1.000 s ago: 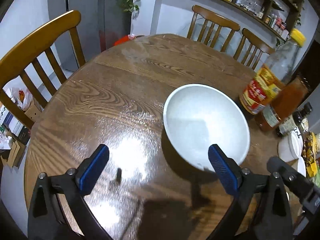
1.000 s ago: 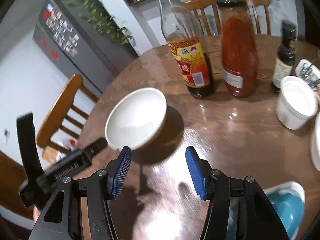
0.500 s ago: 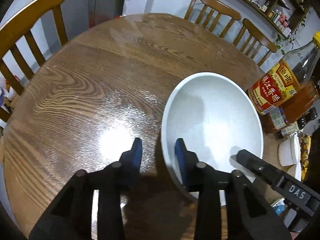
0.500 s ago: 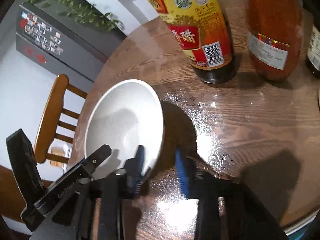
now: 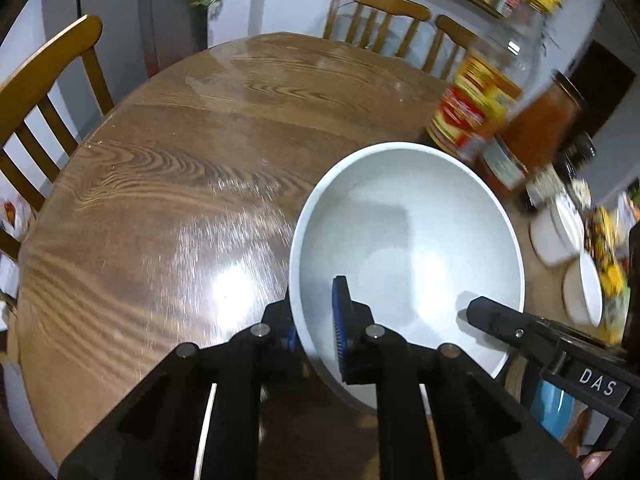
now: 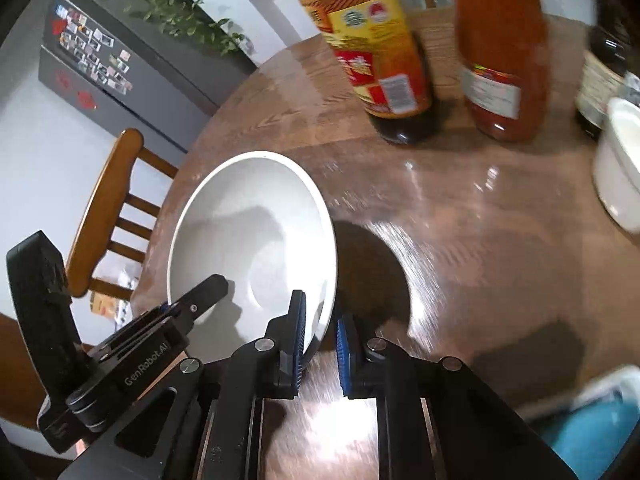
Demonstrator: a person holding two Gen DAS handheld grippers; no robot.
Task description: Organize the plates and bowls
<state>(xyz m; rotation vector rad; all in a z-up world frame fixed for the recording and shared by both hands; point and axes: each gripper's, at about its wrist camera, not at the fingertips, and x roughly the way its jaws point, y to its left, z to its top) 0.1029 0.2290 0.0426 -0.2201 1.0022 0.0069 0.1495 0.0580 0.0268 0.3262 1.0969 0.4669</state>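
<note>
A large white bowl (image 5: 412, 236) is held over the round wooden table (image 5: 180, 168). My left gripper (image 5: 316, 328) is shut on the bowl's near left rim, one blue pad inside and one outside. My right gripper (image 6: 320, 340) is shut on the bowl's (image 6: 256, 220) near right rim in the same way. Each gripper shows in the other's view, the right one (image 5: 520, 332) at the bowl's right edge and the left one (image 6: 160, 328) at its left edge. The bowl looks tilted and lifted, with a shadow under it.
A vinegar bottle (image 6: 372, 48), a red sauce jar (image 6: 504, 48) and a dark bottle (image 6: 600, 72) stand behind the bowl. A white cup (image 6: 620, 160) and small white dishes (image 5: 580, 284) lie to the right. A blue bowl (image 6: 600, 420) is near right. Wooden chairs (image 5: 44, 100) ring the table.
Both grippers went from open beside the bowl to shut on its rim. The bowl now sits closer and tilted in both views, with blur in the background.
</note>
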